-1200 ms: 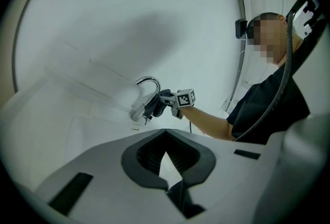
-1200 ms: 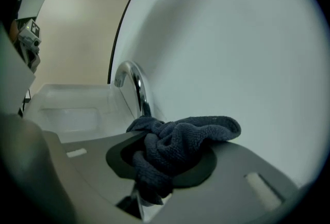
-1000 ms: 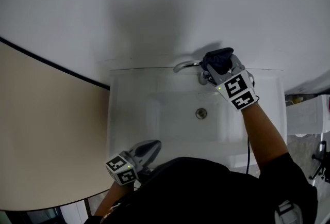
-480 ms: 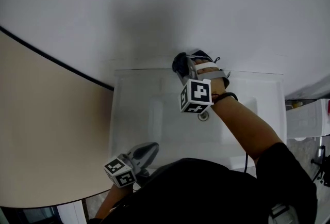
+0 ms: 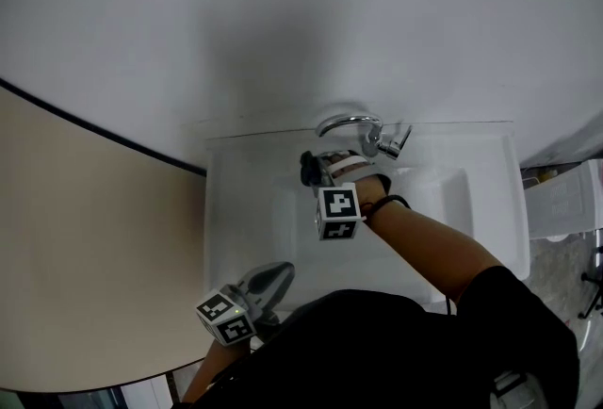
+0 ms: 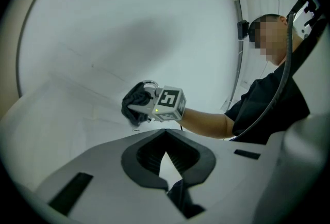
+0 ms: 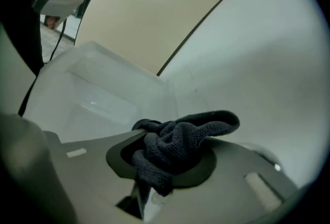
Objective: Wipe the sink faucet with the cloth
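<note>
Over the basin (image 5: 254, 209) now, right claw (image 5: 315, 168) and cloth (image 5: 306, 172), off the faucet (image 5: 350, 123).

Faucet (image 5: 350, 121): polished, shiny metal, at 12 o'clock of smooth white sink (image 5: 247, 209). Cloth (image 7: 178, 145): dark, coarse-knit, matt.

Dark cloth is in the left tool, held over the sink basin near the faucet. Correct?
Not quite: it's the other tool. The dark cloth is bunched between the jaws of the right tool, as the right gripper view shows. The left tool is shut on nothing, at the sink's near edge. The rest stands: the cloth is over the sink basin, near the faucet.
</note>
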{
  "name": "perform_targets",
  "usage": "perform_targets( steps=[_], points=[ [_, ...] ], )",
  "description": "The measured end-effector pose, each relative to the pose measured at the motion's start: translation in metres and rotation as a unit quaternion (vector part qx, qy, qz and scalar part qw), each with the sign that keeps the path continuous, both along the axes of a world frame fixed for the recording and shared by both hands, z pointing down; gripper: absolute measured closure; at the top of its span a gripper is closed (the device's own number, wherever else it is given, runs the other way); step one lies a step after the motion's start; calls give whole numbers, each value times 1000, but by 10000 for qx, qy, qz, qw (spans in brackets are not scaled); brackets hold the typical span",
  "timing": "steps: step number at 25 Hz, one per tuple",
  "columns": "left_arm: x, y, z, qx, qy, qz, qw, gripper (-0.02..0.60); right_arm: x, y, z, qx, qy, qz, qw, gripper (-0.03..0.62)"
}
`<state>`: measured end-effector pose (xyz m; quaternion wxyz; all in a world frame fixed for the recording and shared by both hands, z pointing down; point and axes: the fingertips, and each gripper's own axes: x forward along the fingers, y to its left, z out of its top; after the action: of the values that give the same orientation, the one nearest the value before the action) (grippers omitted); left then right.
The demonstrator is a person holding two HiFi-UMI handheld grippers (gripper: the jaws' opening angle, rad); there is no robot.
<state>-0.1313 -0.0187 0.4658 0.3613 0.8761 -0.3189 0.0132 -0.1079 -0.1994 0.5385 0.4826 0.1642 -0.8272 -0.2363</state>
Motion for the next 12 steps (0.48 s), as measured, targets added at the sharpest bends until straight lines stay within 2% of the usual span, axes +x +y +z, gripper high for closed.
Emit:
perform_targets(
  steps=[2, 3, 5, 7, 8, 9, 10, 12],
  points=[
    [-2, -1, 0, -25, -76, -48, 10000, 589, 24, 3, 0, -183, -748, 423, 9961, 491],
    [-4, -2, 1, -65, -108, -81, 9999, 589, 41, 1, -2, -345, -1191, 731, 9896, 491],
    [-5, -1, 4, -153, -129, -116, 9997, 589, 88, -14, -7, -736, -2038, 1586, 9633, 491],
    [-3, -1, 6, -216, -116, -78, 9997, 589, 142, -34, -9, -960, -2600, 2499, 9278, 491],
    [-1, -1, 7, -228, -115, -40, 9997, 589, 163, -43, -10, -984, -2741, 2843, 9134, 491],
    [2, -1, 7, -232, -118, 0, 9997, 589, 179, -53, -11, -953, -2791, 3078, 9046, 491],
    [4, -2, 6, -231, -124, 35, 9996, 589, 190, -62, -12, -876, -2764, 3210, 9016, 491],
    [8, -5, 5, -219, -123, 82, 9997, 588, 198, -80, -15, -698, -2551, 3245, 9081, 491]
  ],
)
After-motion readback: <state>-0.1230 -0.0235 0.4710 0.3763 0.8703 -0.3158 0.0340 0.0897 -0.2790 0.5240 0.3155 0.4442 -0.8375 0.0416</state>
